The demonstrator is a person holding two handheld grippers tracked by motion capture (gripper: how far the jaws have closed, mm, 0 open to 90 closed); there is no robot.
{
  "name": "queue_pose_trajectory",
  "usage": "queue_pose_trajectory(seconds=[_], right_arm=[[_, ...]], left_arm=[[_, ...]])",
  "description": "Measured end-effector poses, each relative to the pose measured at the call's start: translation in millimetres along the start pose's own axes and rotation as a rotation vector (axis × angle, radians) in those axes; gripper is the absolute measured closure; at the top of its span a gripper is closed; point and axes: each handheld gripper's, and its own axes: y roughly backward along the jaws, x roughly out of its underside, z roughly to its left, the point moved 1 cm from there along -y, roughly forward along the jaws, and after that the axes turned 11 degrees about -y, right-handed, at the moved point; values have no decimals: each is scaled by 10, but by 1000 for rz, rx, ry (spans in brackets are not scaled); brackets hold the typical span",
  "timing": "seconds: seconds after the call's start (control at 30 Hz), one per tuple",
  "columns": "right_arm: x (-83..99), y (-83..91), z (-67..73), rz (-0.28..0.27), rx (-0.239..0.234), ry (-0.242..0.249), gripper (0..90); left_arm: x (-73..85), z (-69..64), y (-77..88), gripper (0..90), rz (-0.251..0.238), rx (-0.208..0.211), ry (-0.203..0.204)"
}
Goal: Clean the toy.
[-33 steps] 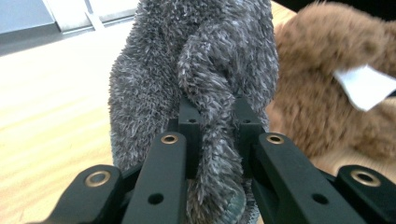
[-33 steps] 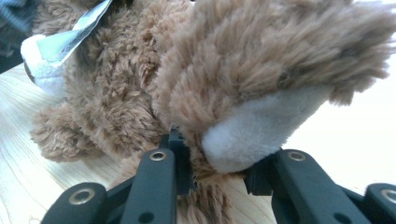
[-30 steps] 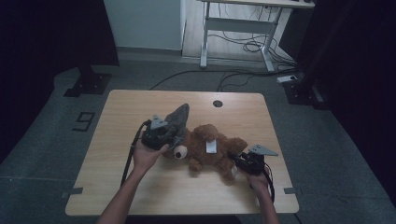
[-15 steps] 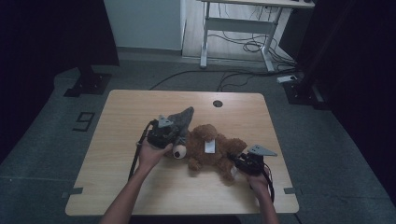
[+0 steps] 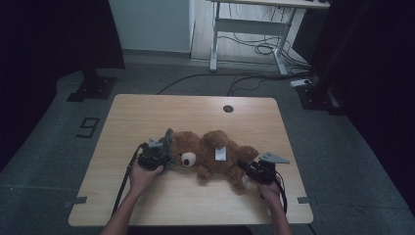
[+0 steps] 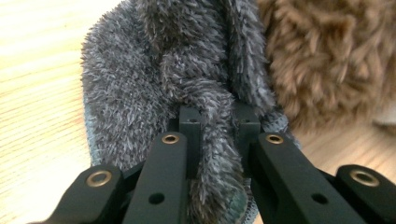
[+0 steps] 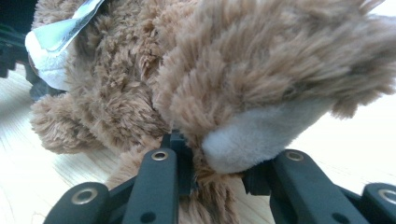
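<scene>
Mid-table, teddy bear (image 5: 213,154) lying on back. At its head: left claw (image 6: 218,126) pinched shut on grey fuzzy cloth (image 6: 154,79). At its foot: right claw (image 7: 212,158) clamped on leg. Soft, light, squashy; grab limbs.

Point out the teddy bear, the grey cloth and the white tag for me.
Teddy bear (image 5: 208,147), high view, on its brown belly.
Grey cloth (image 6: 126,88), left gripper view, on its fuzzy face left of the fold.
White tag (image 5: 221,153), high view, at its middle.
</scene>
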Motion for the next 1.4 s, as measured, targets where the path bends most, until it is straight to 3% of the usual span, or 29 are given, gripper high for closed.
queue_pose_trajectory(seconds=[0.07,0.13,0.17,0.2,0.23,0.27,0.3,0.33,0.37,0.4,0.43,0.47,0.5,0.53,0.63,0.67,0.7,0.73,0.8,0.87,0.9,0.93,1.07,1.13,1.2,1.23,1.4], right_arm=[[-1,1,-3,0,1,1,703],[-3,2,-10,-4,-3,-1,703],[-4,2,-10,-5,-3,2,703],[-5,1,-11,-6,-5,0,703],[-6,2,-13,-6,-6,1,702],[-6,2,-13,-6,-6,1,702],[-7,8,-11,-3,-5,1,702],[-7,8,-11,-3,-5,1,702],[-7,11,-8,-6,-4,2,702],[-7,11,-8,-6,-4,2,702],[-7,12,-8,-6,-4,2,702],[-8,13,-12,-7,-6,3,701],[-8,12,-13,-7,-7,2,702],[-8,11,-13,-7,-6,2,702],[-9,10,-8,-8,-7,1,702],[-9,10,-8,-8,-7,1,702],[-12,13,-9,-5,-7,2,702],[-17,22,-13,-6,-9,-1,701],[-17,28,-17,-3,-10,0,701],[-10,26,-17,-6,-12,2,701],[-10,26,-13,-7,-12,-1,701],[-9,28,-12,-6,-11,1,701],[-13,42,-7,-9,-10,-3,701],[-12,47,-15,-3,-11,1,701],[-5,32,-20,-2,-9,6,701],[-3,26,-19,-4,-12,2,701],[-6,33,-14,-7,-13,-1,702]], left_arm=[[-42,31,86,789,-21,-12,2],[-146,67,277,789,-75,-14,9],[-266,40,446,788,-127,-3,-2],[-266,40,446,788,-127,-3,-2],[-396,-52,561,788,-178,20,-18],[-396,-52,561,788,-178,20,-18],[-518,-217,614,788,-216,56,-41],[-518,-217,614,788,-216,56,-41],[-619,-448,596,788,-219,87,-101],[-619,-448,596,787,-219,87,-101],[-663,-569,569,787,-214,103,-132],[-751,-788,495,786,-201,129,-177],[-751,-788,495,785,-201,129,-177],[-852,-954,408,785,-202,165,-194],[-1046,-1184,289,786,-213,208,-219],[-1046,-1184,289,786,-213,208,-219],[-1117,-1271,261,786,-220,221,-231],[-1258,-1452,228,786,-229,238,-263],[-1385,-1644,193,785,-234,233,-309],[-1493,-1799,102,785,-211,205,-356],[-1535,-1845,26,785,-193,216,-357],[-1564,-1871,-63,785,-170,230,-347],[-1525,-1861,-392,785,-77,201,-332],[-1447,-1794,-472,785,-73,205,-311],[-1400,-1715,-469,785,-90,230,-274],[-1400,-1715,-469,786,-90,230,-274],[-1345,-1599,-326,786,-99,177,-292]])
